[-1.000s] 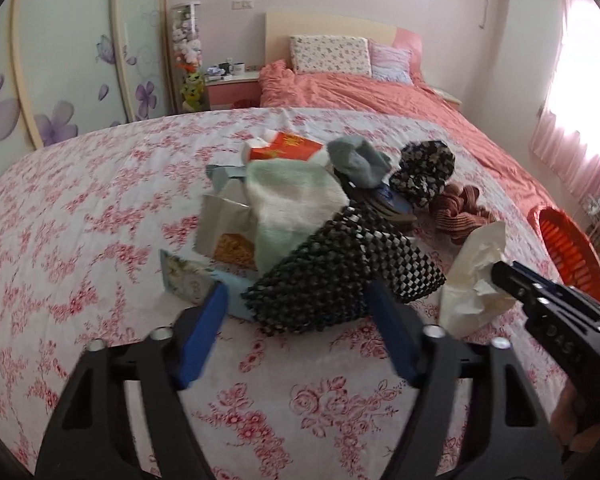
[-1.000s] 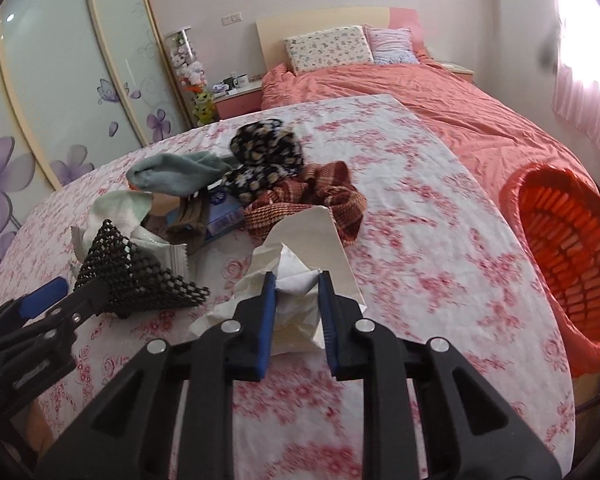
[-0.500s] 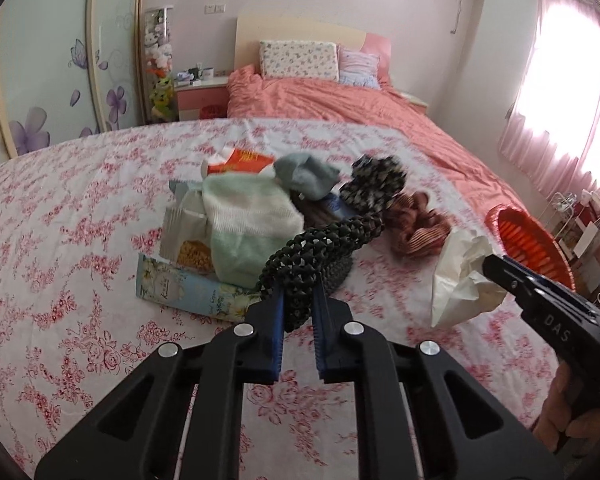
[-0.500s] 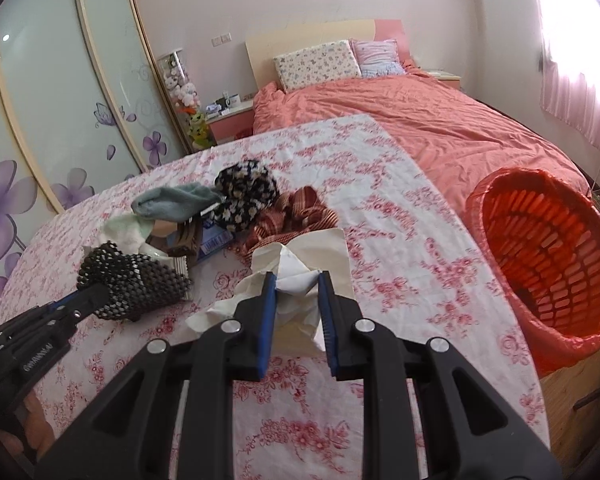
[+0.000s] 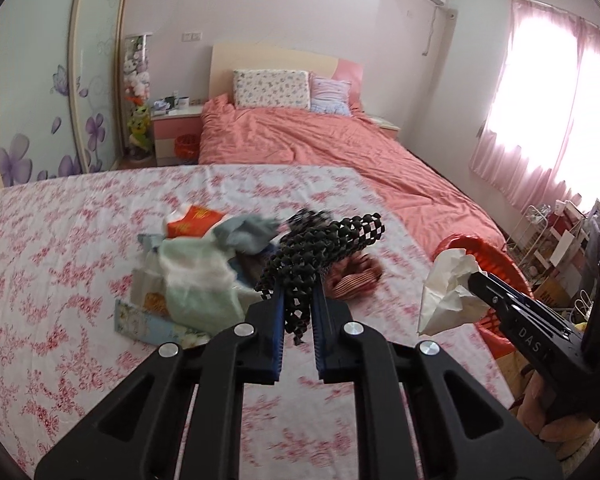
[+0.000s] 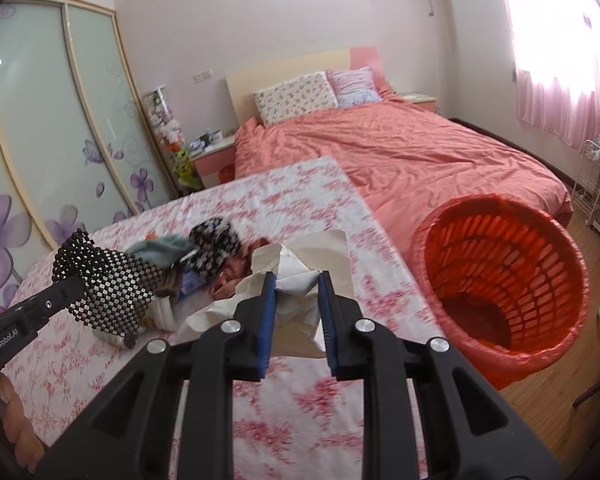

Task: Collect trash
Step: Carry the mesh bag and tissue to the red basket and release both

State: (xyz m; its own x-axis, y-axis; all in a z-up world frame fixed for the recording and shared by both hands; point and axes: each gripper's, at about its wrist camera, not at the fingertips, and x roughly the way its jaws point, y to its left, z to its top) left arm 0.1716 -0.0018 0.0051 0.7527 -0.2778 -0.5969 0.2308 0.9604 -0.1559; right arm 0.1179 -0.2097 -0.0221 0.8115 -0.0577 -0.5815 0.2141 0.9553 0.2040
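Your left gripper angled down over the flowered sheet, pads pinching the black mesh clear of the clutter pile. Your right gripper tilted down too, clamped on crumpled paper, with the orange basket to its right.

The heap of cloths and packets is motion-blurred, and black mesh hides its right part.

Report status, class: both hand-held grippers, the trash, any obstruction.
Left hand-held gripper shut on black mesh. Right hand-held gripper shut on crumpled paper. Orange basket open, path unobstructed.
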